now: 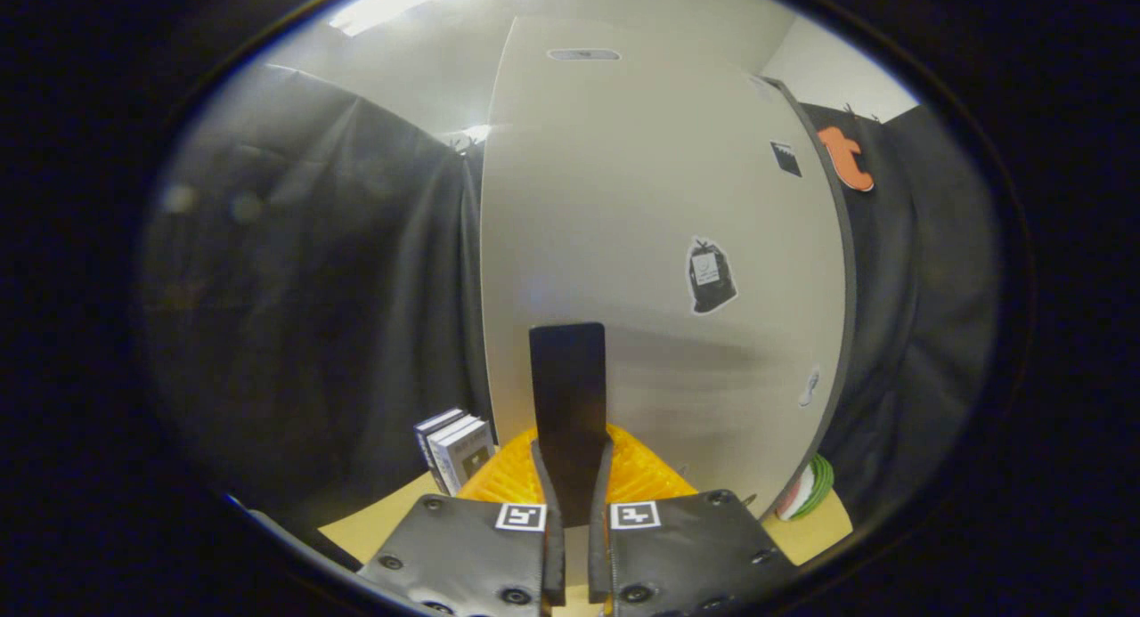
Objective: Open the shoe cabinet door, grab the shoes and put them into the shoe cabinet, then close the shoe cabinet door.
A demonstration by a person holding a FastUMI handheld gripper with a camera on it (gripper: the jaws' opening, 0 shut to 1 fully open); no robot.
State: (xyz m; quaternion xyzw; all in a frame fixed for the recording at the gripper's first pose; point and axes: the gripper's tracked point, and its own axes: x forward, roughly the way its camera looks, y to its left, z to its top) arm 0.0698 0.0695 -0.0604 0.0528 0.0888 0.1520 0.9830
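Door-opening step in hand: fingers (571,501) clenched on the black door handle (567,403) of the shoe cabinet door (659,198); next move likely requires pulling it open.

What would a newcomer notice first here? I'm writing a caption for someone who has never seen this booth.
First, the big pale cabinet door looming just beyond the gripper, whose fingers are closed on its dark handle tab. Next, the dark bag-shaped sticker on the door, right of the handle. Then the ribbed yellow thing behind the fingers, with small boxes left of it.
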